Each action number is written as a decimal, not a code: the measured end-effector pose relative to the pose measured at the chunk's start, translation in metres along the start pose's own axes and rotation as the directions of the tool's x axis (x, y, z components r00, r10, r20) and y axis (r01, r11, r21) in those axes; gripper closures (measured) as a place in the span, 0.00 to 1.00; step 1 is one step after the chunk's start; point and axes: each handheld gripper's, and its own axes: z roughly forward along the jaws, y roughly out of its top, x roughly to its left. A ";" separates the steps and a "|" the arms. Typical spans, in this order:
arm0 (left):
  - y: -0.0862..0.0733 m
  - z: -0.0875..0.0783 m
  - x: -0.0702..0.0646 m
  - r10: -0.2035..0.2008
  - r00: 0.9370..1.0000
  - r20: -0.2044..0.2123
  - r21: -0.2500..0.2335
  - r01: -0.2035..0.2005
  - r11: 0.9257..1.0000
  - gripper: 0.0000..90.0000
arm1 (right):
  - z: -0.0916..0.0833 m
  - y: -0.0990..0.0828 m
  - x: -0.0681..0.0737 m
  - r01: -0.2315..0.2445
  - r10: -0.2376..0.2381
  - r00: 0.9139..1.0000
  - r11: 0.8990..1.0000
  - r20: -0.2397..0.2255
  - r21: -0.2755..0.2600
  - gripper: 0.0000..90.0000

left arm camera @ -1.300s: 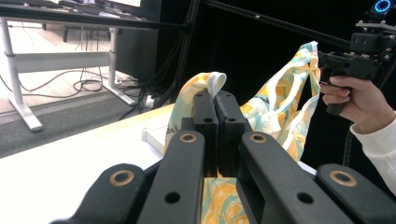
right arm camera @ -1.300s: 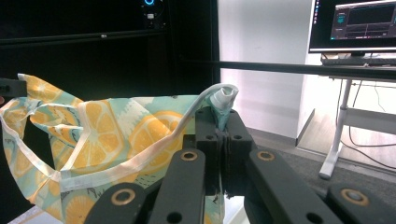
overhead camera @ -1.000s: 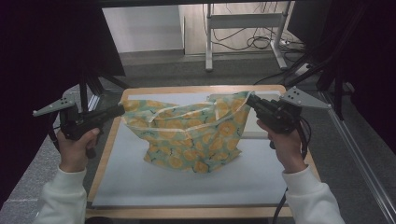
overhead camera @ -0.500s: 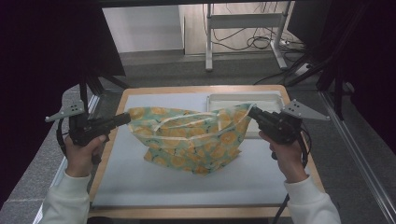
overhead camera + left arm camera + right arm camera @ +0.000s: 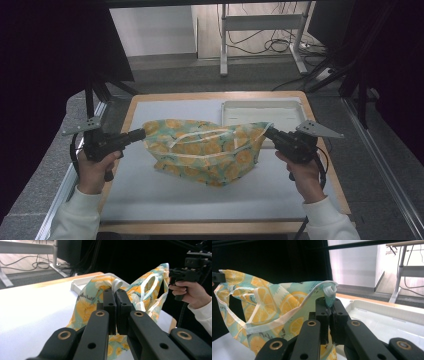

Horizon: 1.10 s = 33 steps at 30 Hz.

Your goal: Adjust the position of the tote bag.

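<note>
Here a lemon-print bag (image 5: pixel 205 150) is held stretched between the two grippers, one top corner pinched in each. The left gripper (image 5: pixel 141 133) is clamped tight on the bag's left corner; in the left gripper view its jaws are seen pressed together with a fold of the fabric (image 5: pixel 110 286) bunched just above them. The right gripper (image 5: pixel 268 132) is likewise closed on the opposite corner, and in the right gripper view a curl of the white hem (image 5: pixel 329 291) is caught between its black jaws.

The step in hand is judged to be the laying of the bag onto the grey mat (image 5: pixel 150 195). The bag's belly is already resting on the mat near the middle of the wooden table (image 5: pixel 220 227), while its upper edge is kept taut and raised between the two grips, with the handles (image 5: pixel 200 137) hanging loose along it.

For the next move, an even lowering of both corners is called for, so that the fabric is spread flat rather than left crumpled. Tension should be kept until the corners reach the mat, and only then should the jaws be released.

The white tray (image 5: pixel 260 112) lies behind the bag's right end, just beyond the right gripper, and should be kept clear of the fabric.
</note>
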 end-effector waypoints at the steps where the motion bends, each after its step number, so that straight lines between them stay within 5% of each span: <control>1: -0.001 0.001 0.001 0.000 1.000 -0.005 0.006 0.000 1.000 0.99 | 0.001 -0.001 0.000 -0.001 0.001 1.000 1.000 0.000 0.006 0.95; 21: -0.040 0.031 0.009 -0.005 0.999 -0.050 0.113 0.010 0.994 0.99 | 0.012 -0.036 -0.007 -0.013 0.010 1.000 0.994 0.022 0.112 0.95; 33: -0.054 0.040 0.013 -0.017 0.999 -0.042 0.145 0.023 0.989 0.98 | 0.015 -0.053 -0.008 -0.017 0.013 0.999 0.987 0.030 0.161 0.94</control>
